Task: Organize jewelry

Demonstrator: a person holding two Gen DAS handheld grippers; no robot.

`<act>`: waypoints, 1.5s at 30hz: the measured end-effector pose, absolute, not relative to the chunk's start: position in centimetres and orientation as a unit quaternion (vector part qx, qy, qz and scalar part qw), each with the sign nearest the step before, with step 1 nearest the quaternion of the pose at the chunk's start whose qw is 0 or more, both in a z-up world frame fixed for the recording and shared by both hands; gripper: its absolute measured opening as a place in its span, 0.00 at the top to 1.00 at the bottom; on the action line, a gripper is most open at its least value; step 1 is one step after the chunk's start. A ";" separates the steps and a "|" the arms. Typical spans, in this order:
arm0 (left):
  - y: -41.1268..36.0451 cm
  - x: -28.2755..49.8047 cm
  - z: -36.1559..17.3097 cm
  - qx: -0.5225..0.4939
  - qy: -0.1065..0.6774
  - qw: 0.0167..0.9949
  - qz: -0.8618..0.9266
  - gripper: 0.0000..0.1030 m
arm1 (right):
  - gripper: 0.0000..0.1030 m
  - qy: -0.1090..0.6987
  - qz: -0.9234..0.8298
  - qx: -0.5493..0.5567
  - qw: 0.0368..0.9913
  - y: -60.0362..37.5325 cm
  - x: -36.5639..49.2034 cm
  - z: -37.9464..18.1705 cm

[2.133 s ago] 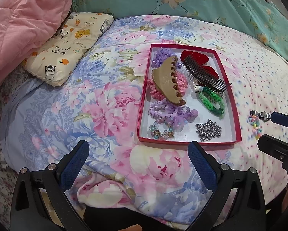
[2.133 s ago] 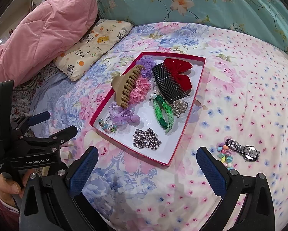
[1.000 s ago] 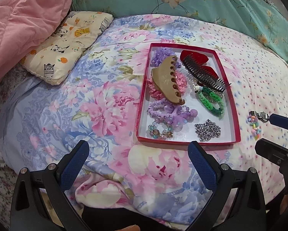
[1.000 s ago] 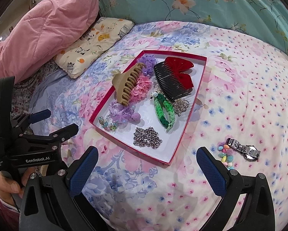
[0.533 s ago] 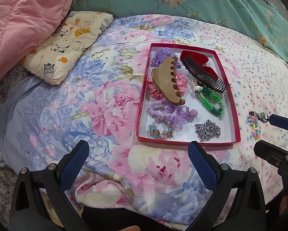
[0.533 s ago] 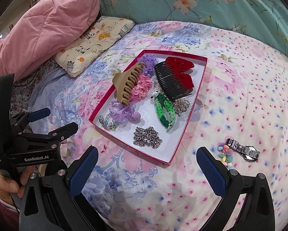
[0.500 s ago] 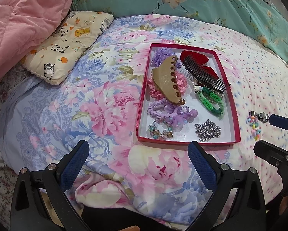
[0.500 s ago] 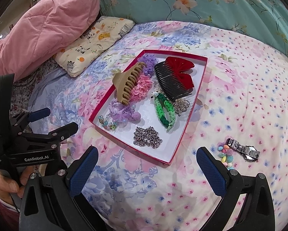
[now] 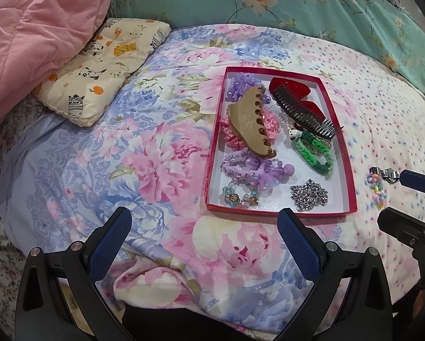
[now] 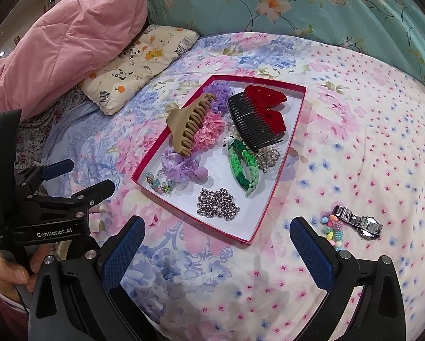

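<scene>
I'm seeing the red tray (image 10: 280, 159) sitting mid-frame, crowded with clips and bracelets, while a silver watch (image 10: 361, 223) and bead bracelet (image 10: 333, 231) are lying outside at lower right. Both my left gripper (image 9: 204, 237) and right gripper (image 10: 216, 240) are gaping empty over open bedspread (image 10: 368, 142).
</scene>
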State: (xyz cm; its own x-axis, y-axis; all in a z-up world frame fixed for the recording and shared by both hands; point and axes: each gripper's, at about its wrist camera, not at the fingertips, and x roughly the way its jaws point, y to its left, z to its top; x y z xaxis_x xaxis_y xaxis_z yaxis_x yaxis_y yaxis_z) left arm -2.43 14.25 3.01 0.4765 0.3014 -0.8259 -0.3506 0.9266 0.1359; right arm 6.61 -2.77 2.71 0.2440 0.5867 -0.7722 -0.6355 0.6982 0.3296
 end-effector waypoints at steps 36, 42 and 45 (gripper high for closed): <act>13.9 -2.1 3.3 -0.027 0.474 0.860 0.188 0.00 | 0.00 0.476 0.387 -0.026 0.789 -2.6 6.7 3.1; 13.9 -2.2 3.3 -0.027 0.474 0.860 0.188 0.00 | 0.00 0.477 0.386 -0.026 0.789 -2.7 6.7 3.1; 13.9 -1.9 3.2 -0.028 0.476 0.859 0.186 0.00 | 0.00 0.477 0.386 -0.026 0.789 -2.6 6.8 3.3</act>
